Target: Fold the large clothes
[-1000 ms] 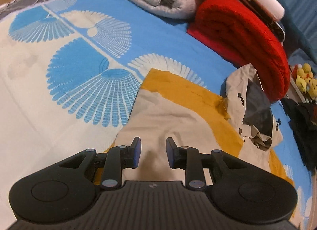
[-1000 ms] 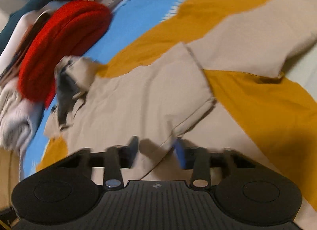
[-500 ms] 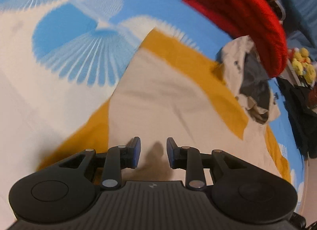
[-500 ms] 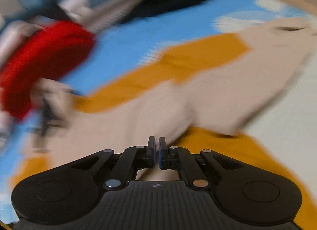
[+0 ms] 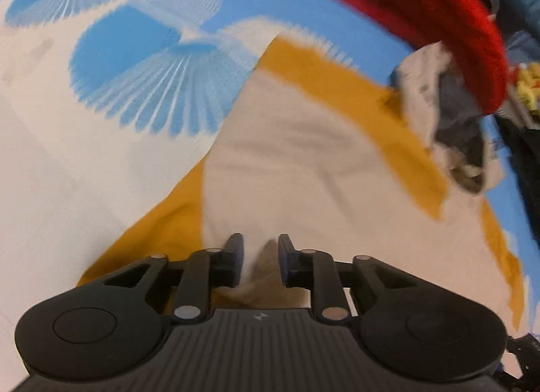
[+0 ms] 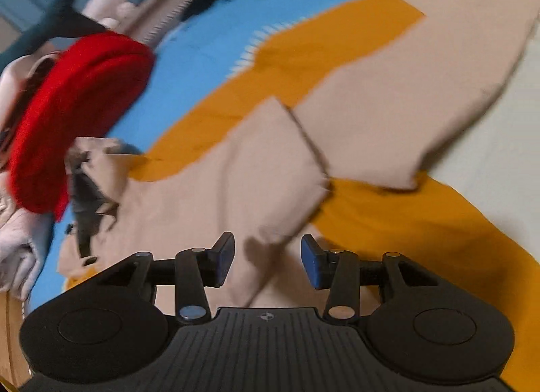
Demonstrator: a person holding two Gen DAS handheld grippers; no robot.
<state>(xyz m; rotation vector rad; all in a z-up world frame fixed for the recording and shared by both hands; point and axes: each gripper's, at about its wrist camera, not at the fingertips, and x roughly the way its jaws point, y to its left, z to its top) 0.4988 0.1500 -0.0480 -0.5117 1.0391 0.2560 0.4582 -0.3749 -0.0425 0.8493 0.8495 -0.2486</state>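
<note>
Beige-and-mustard jacket lies spread on the bed, over the blue fan-print bedspread; its hood is bunched at the far end, right beside a folded red blanket.

My left gripper points down at the beige panel. Its jaws have just closed a little but there is a gap between them, with a small ridge of beige cloth rising in that gap. I can't tell if the pads actually press it; looks like no contact.

My right gripper is over the same jacket, jaws just opened to about half, nothing held. A folded beige sleeve flap lies just ahead of the fingertips, with its corner reaching toward the gap. Both views are motion-blurred. Red blanket and a white fleece bundle sit left of the hood.
</note>
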